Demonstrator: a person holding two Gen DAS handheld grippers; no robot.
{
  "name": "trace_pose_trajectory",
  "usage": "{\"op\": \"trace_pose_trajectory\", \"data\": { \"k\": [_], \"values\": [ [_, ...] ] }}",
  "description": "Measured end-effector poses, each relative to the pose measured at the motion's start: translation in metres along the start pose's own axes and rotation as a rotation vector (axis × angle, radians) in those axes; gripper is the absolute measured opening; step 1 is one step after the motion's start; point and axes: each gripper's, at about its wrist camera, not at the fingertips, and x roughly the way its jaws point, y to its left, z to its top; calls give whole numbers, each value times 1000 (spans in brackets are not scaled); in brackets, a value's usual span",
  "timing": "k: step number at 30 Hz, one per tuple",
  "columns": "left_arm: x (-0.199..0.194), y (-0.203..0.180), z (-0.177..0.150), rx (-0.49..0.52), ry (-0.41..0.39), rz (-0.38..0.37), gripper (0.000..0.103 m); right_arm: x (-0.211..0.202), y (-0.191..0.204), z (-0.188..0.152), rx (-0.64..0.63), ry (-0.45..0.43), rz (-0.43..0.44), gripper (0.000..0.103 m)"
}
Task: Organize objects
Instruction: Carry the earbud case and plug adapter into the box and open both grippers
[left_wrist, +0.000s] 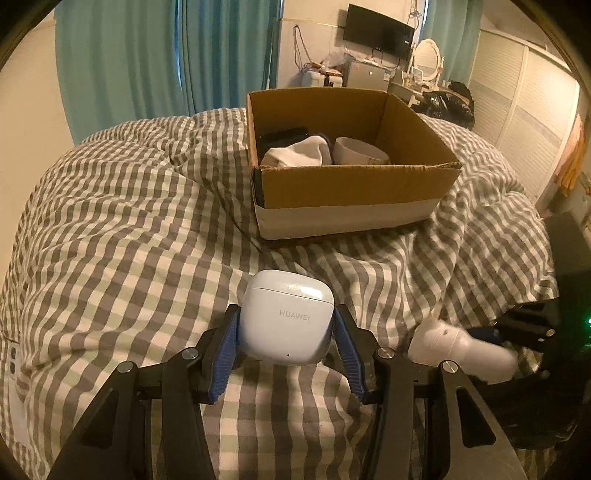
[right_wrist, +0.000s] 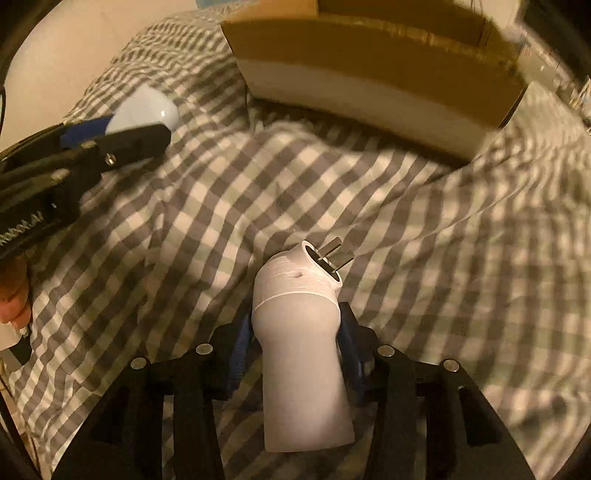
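My left gripper (left_wrist: 287, 317) is shut on a pale blue Huawei earbud case (left_wrist: 286, 314), held above the checked bedspread (left_wrist: 129, 221). My right gripper (right_wrist: 295, 321) is shut on a white plug adapter (right_wrist: 301, 332) with two metal prongs pointing forward. The adapter also shows in the left wrist view (left_wrist: 461, 349), low on the right. An open cardboard box (left_wrist: 351, 184) sits on the bed ahead; it holds white cloth (left_wrist: 297, 151), a white round item (left_wrist: 360, 151) and something dark. In the right wrist view the box (right_wrist: 369, 74) lies ahead and the earbud case (right_wrist: 144, 109) is at upper left.
Teal curtains (left_wrist: 166, 55) hang behind the bed. A wall monitor (left_wrist: 378, 29), a cluttered desk with a round mirror (left_wrist: 428, 55) and white wardrobe doors (left_wrist: 524, 110) stand at the back right. A phone (left_wrist: 13, 362) lies at the bed's left edge.
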Motion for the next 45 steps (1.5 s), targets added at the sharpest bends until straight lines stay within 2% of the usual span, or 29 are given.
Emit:
{"op": "trace_pose_trajectory", "data": {
  "k": [5,8,10,15,20,27,36,39,45],
  "values": [
    [-22,-3,12,9,-42,21,51,-51,10,4,-14,-121,-58,44],
    [-45,-3,28,14,-88,16,51,-81,12,11,-37,-189,-94,44],
    [-60,-4,42,33,-127,38,51,-100,12,20,-51,-232,-120,44],
    [-83,-7,82,61,-194,46,51,-144,2,55,-46,-337,-142,44],
    [-80,-12,123,96,-233,67,51,-160,-15,96,-34,-392,-161,44],
    [-46,-11,169,114,-237,59,51,-158,-44,149,7,-425,-159,44],
    [35,1,220,101,-174,45,51,-109,-91,224,32,-413,-126,44],
    [56,2,223,105,-168,58,51,-89,-103,241,42,-417,-127,44],
    [94,-2,196,176,-108,62,51,-33,-113,246,68,-383,-82,44]
  ]
}}
